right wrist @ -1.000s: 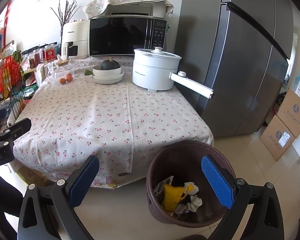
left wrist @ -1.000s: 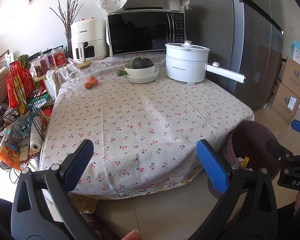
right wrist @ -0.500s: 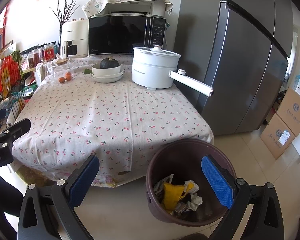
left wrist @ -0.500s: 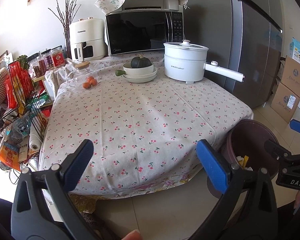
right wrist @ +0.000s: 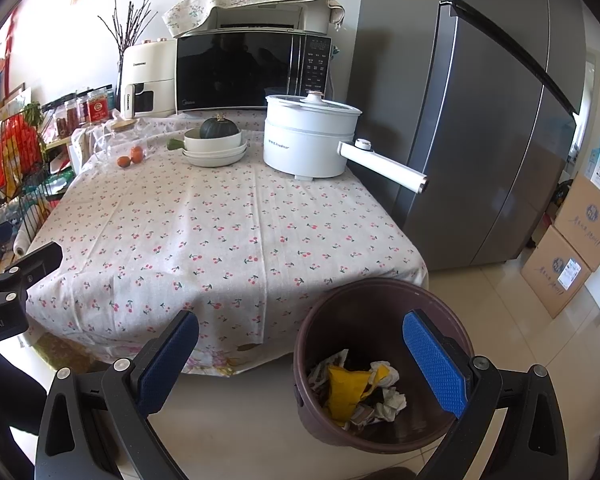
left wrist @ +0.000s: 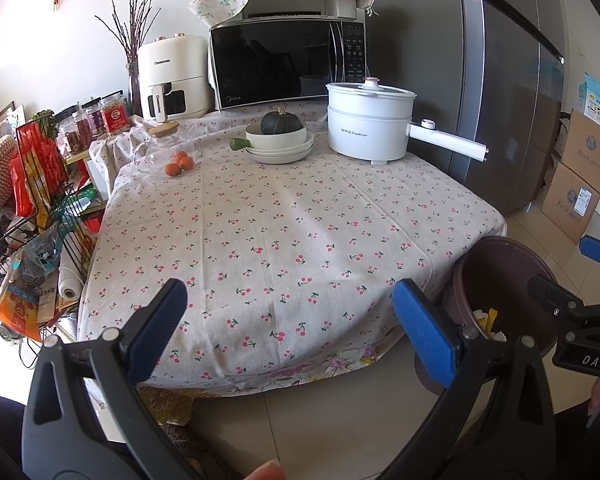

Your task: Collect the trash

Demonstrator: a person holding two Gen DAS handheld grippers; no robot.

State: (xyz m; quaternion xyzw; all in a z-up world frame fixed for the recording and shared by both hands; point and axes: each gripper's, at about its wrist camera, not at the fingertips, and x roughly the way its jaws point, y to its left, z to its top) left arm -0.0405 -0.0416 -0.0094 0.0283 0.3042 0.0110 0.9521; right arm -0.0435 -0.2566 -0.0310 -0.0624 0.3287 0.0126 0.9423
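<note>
Both claws, left (left wrist: 288, 320) and right (right wrist: 300, 364), hung wide open and empty; trash (right wrist: 356, 392) sat in the bin (right wrist: 380, 292) at 5 o'clock off the desk (right wrist: 220, 232), handy for dropping, I guess.

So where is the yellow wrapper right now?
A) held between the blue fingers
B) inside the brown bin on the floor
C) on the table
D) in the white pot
B: the yellow wrapper lies among crumpled paper inside the brown bin, which stands on the floor at the table's corner; the right gripper is open and holds nothing.
</note>
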